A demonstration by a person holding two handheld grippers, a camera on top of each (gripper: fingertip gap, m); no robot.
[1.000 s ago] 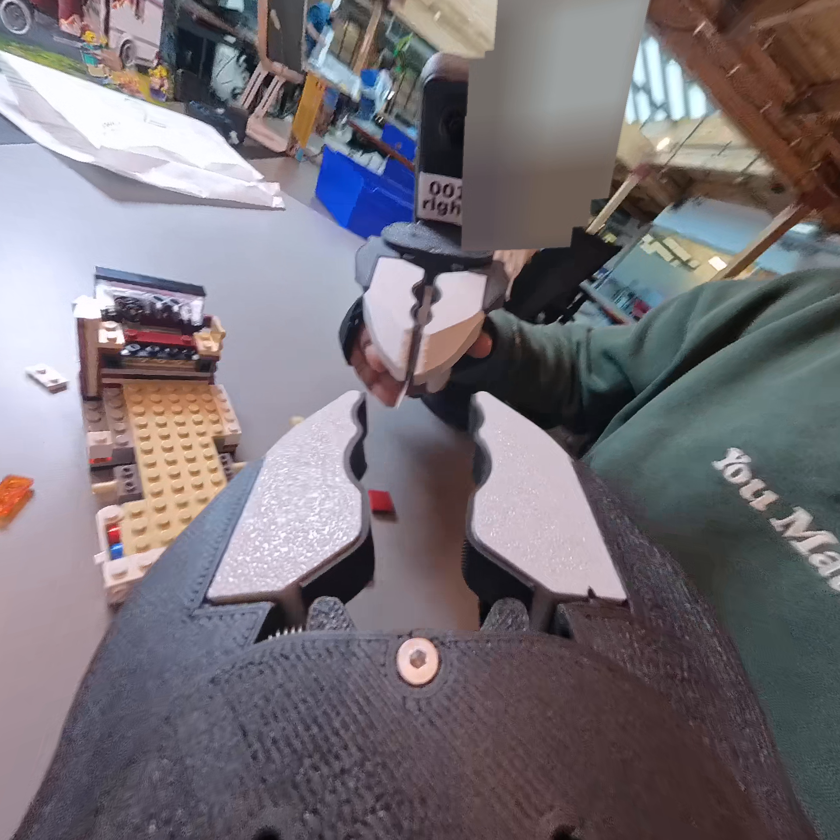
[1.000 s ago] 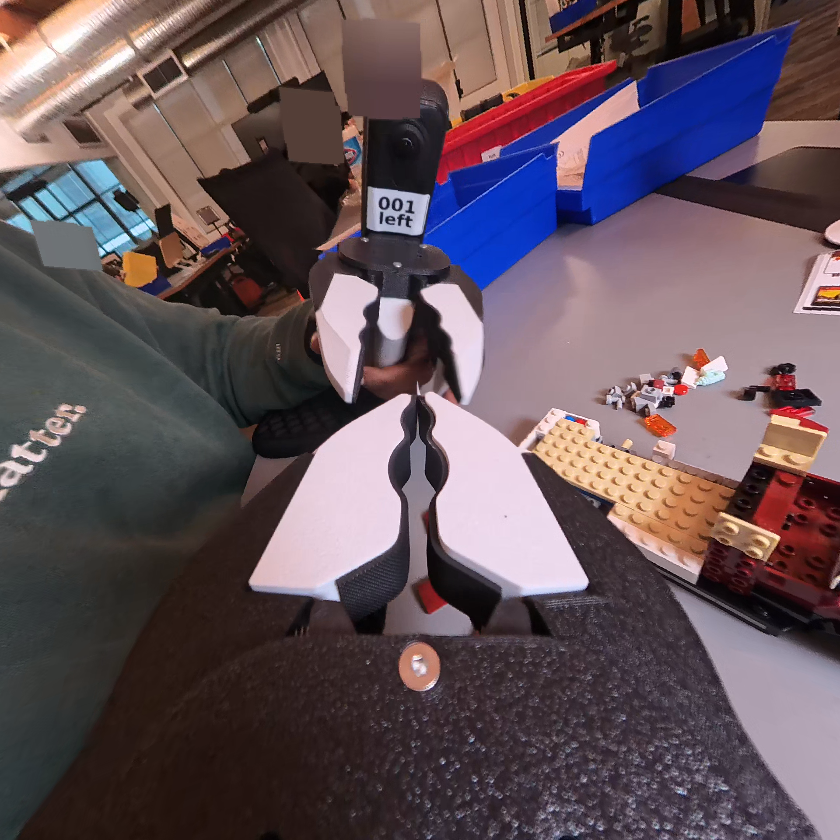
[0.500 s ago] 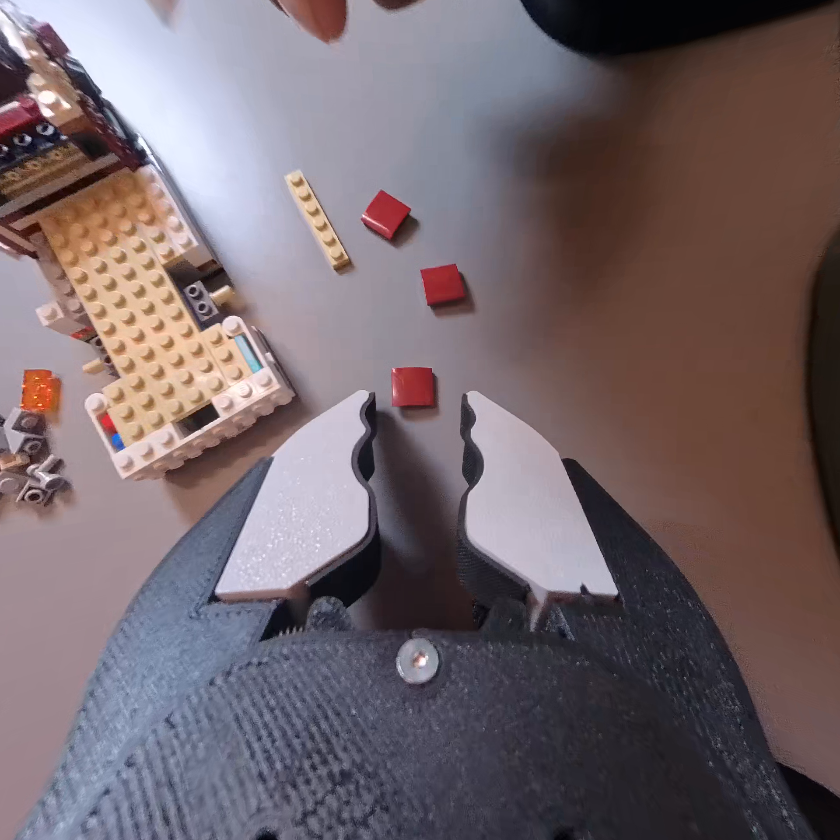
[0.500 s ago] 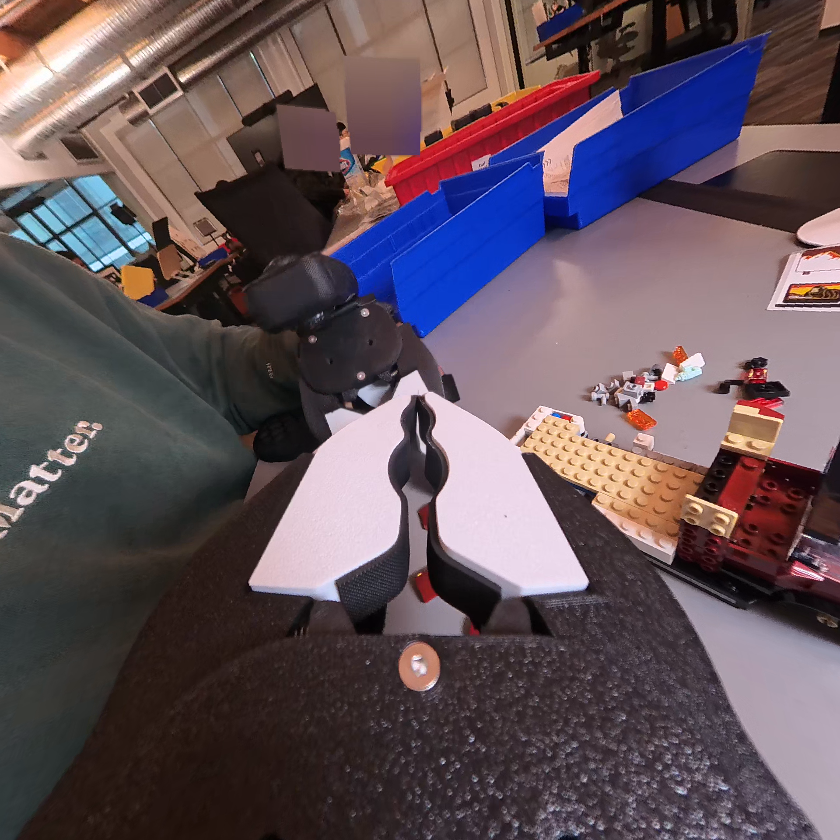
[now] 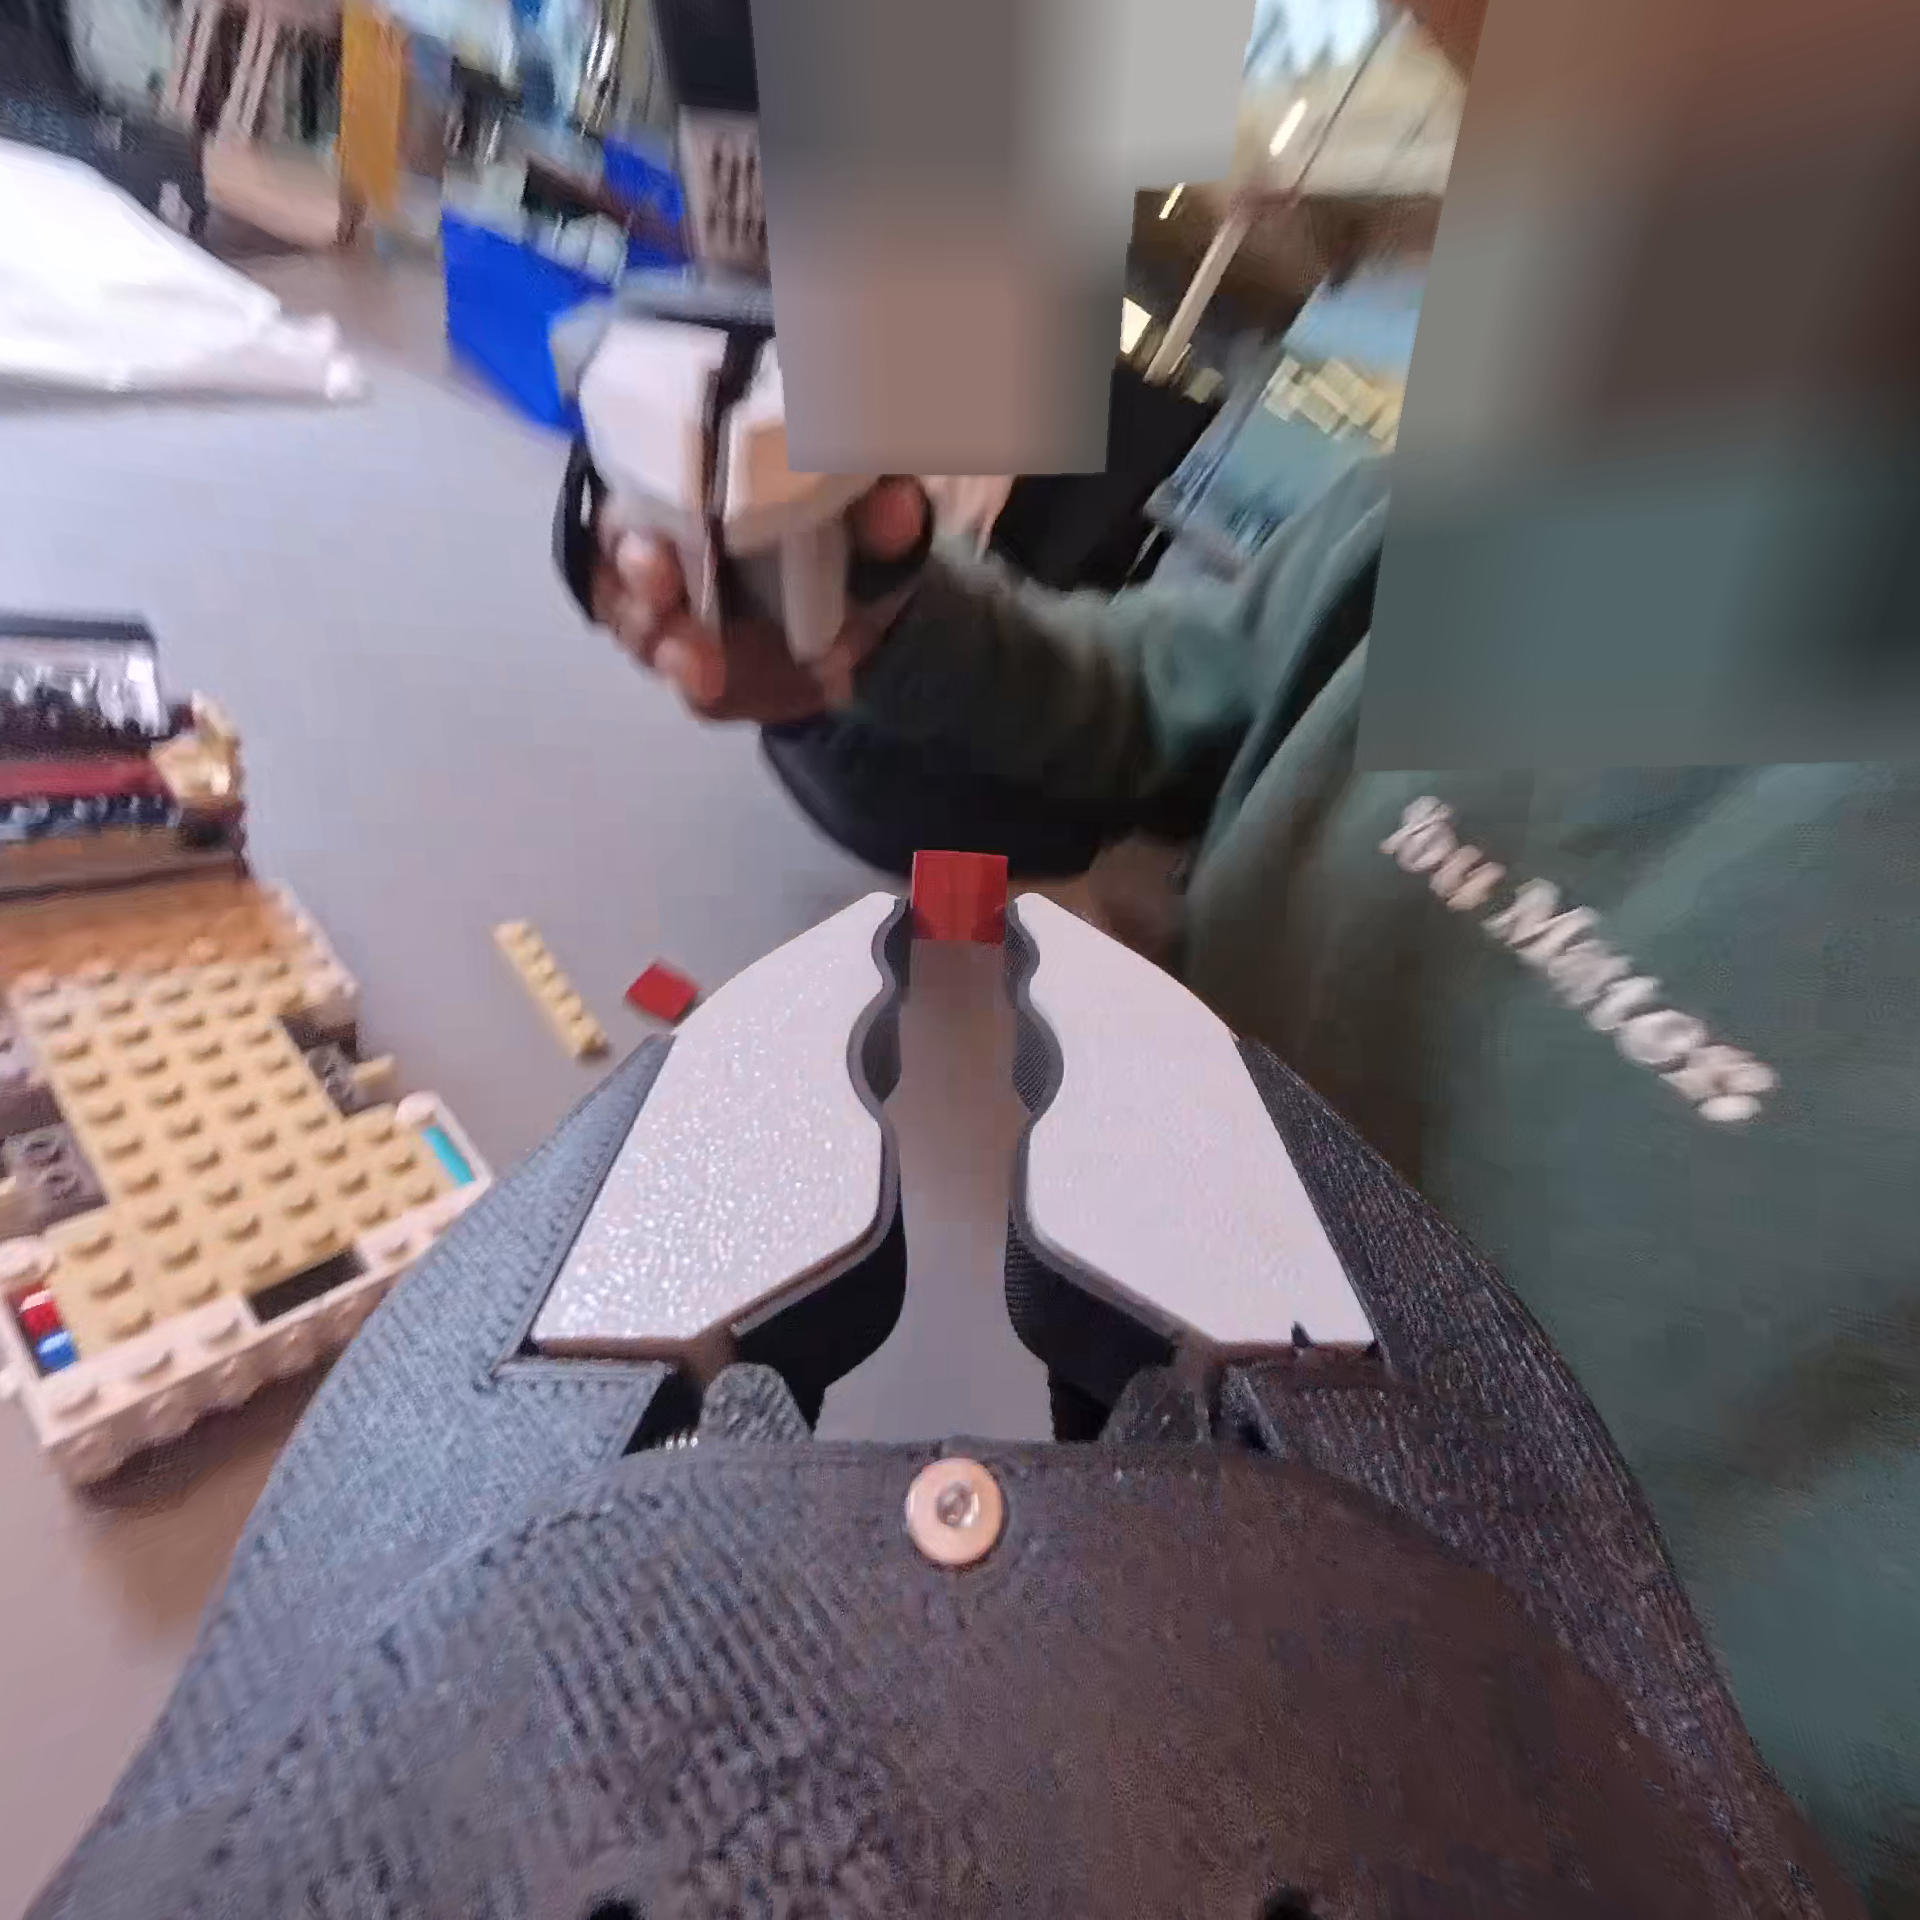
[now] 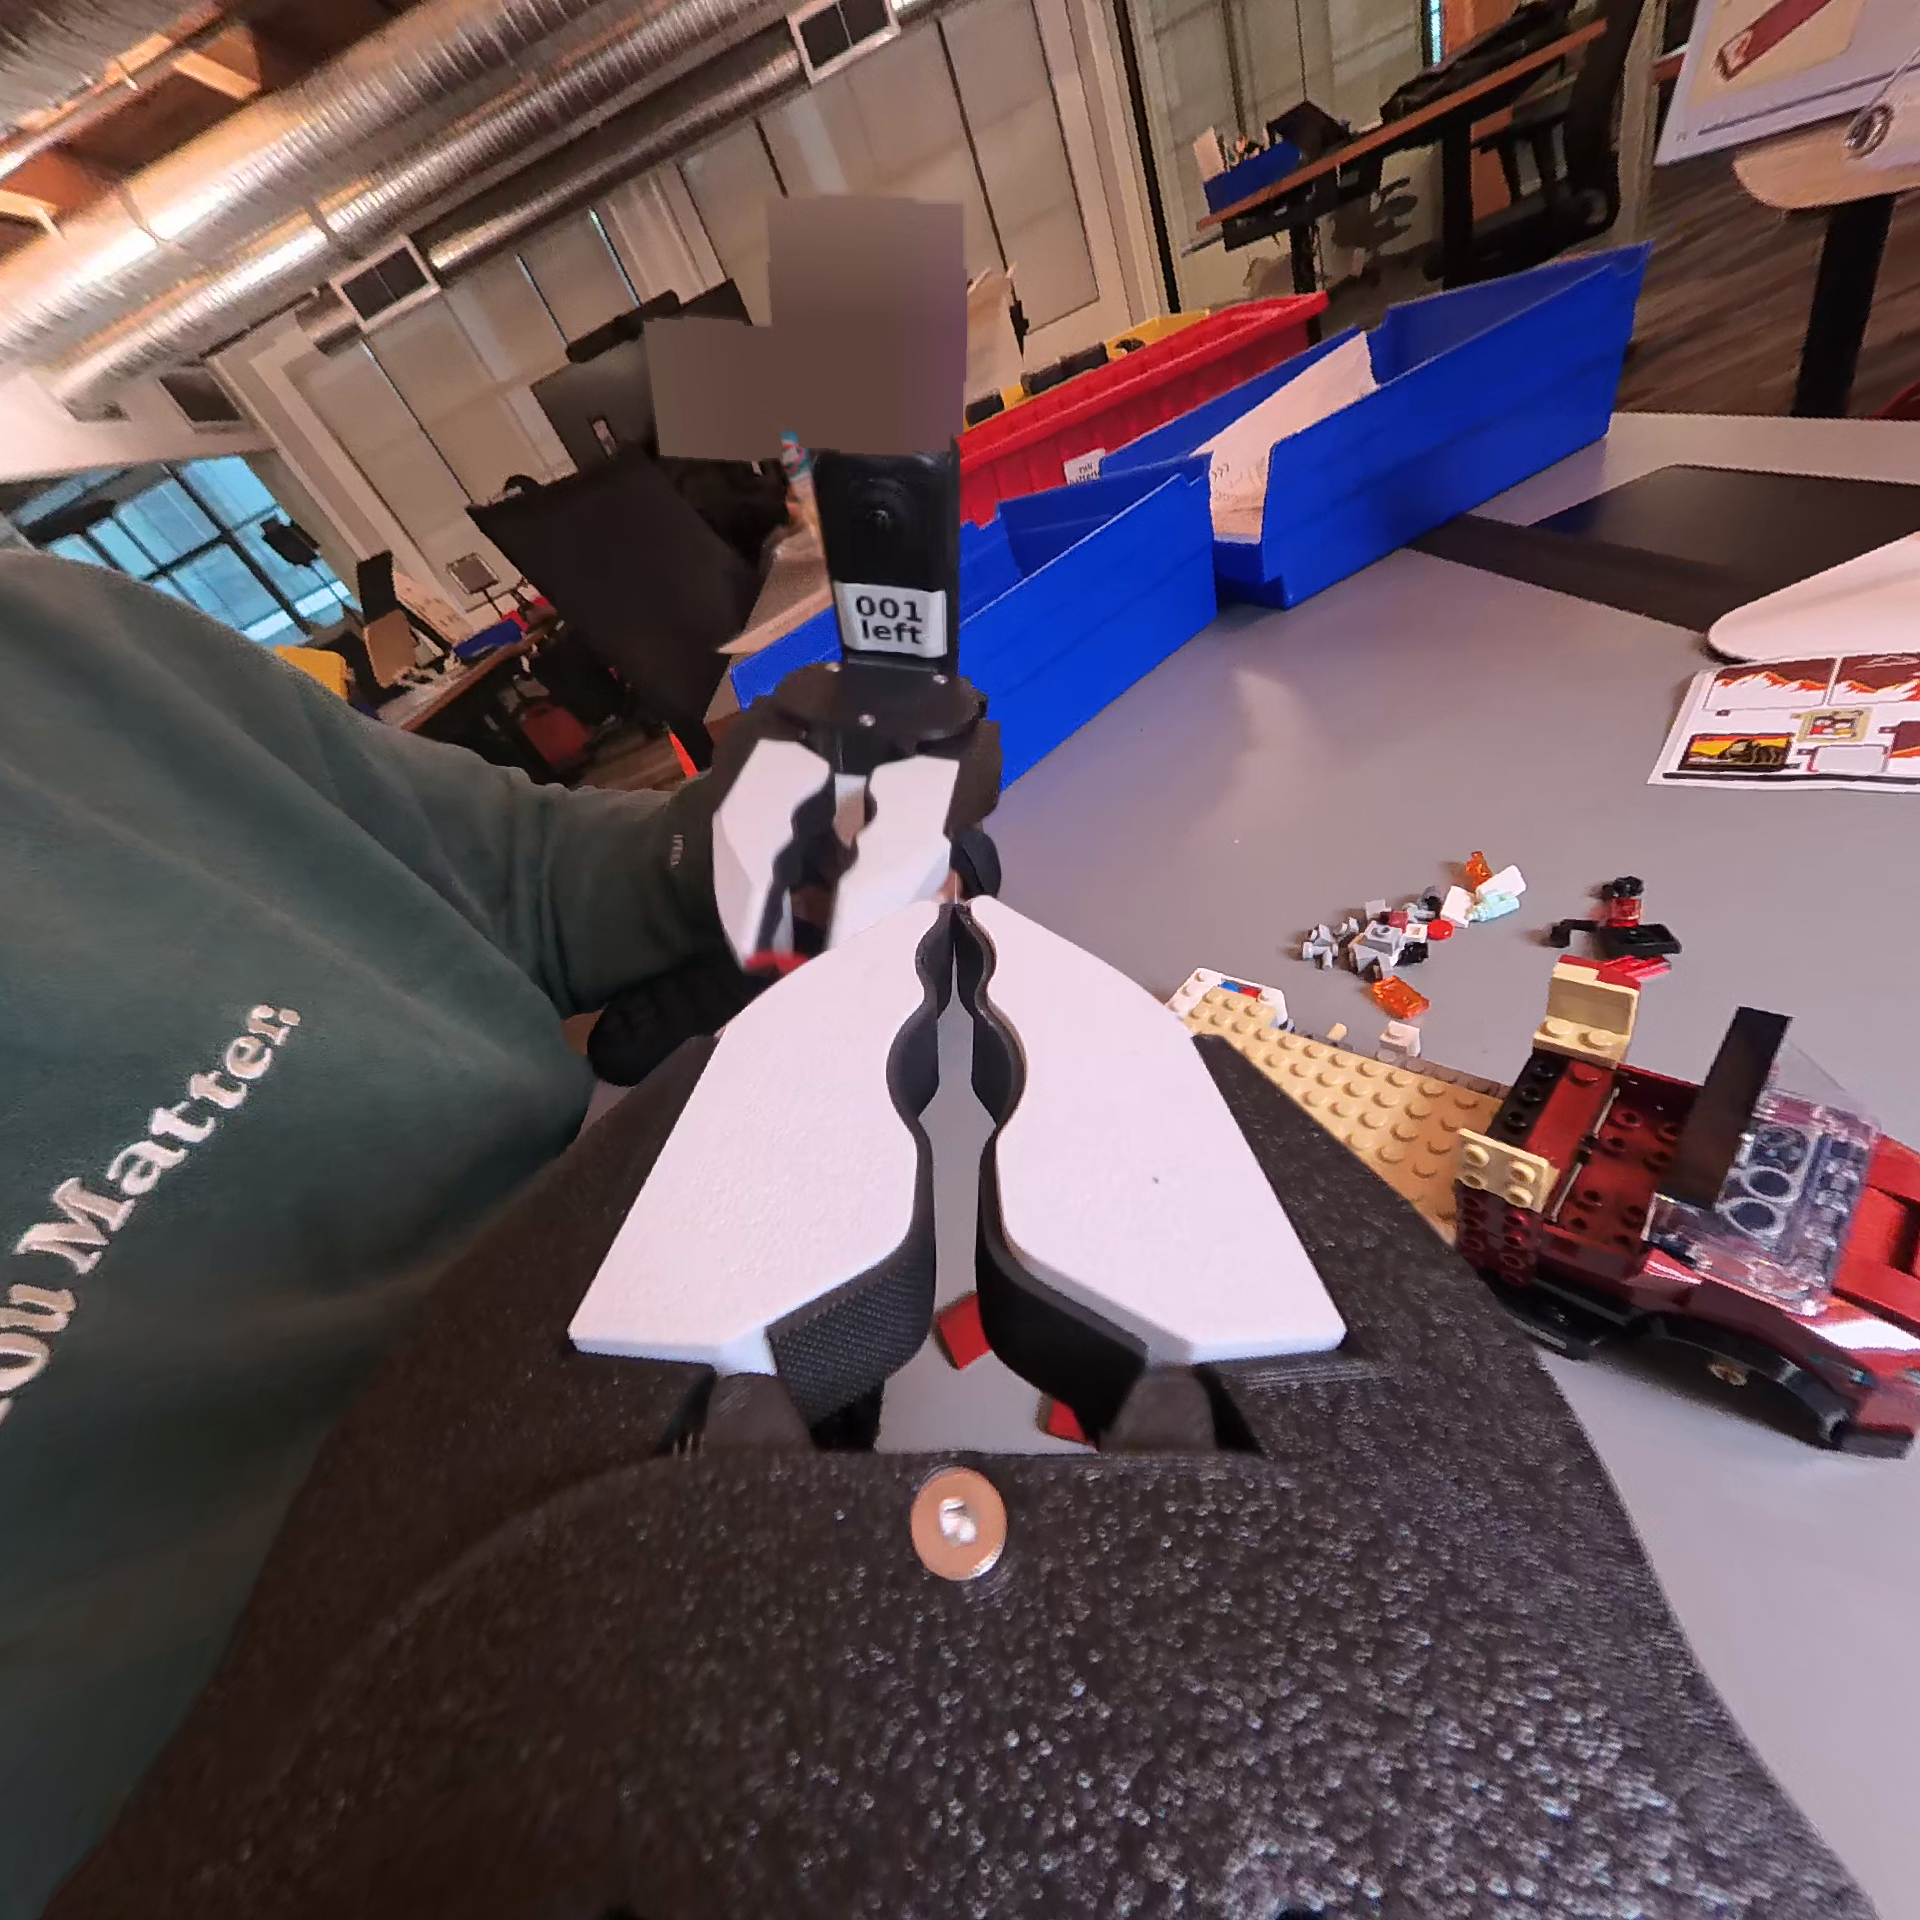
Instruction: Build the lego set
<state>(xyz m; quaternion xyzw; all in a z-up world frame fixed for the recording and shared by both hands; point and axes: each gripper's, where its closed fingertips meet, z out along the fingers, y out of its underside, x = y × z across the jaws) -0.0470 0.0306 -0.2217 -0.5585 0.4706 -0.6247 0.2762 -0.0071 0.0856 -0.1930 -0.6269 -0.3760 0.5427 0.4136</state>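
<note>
The left gripper (image 5: 958, 914) now pinches a small red tile (image 5: 958, 896) at its tips, up off the bench (image 5: 436, 582). Half a second ago that tile lay flat. The right gripper (image 6: 958, 914) is closed and empty. Next comes the tan model (image 5: 197, 1122)

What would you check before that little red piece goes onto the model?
1. Left gripper shut on the red tile: ok, pinched at the fingertips.
2. Tile clear of the table: ok, lifted.
3. Tile held square: cannot tell, view blurred.
4. Right gripper empty: ok, shut on nothing.
5. Tan studded plate of the lego model open for placing: ok.
6. Spare red tile within reach: ok, lying beside the tan strip.
</note>
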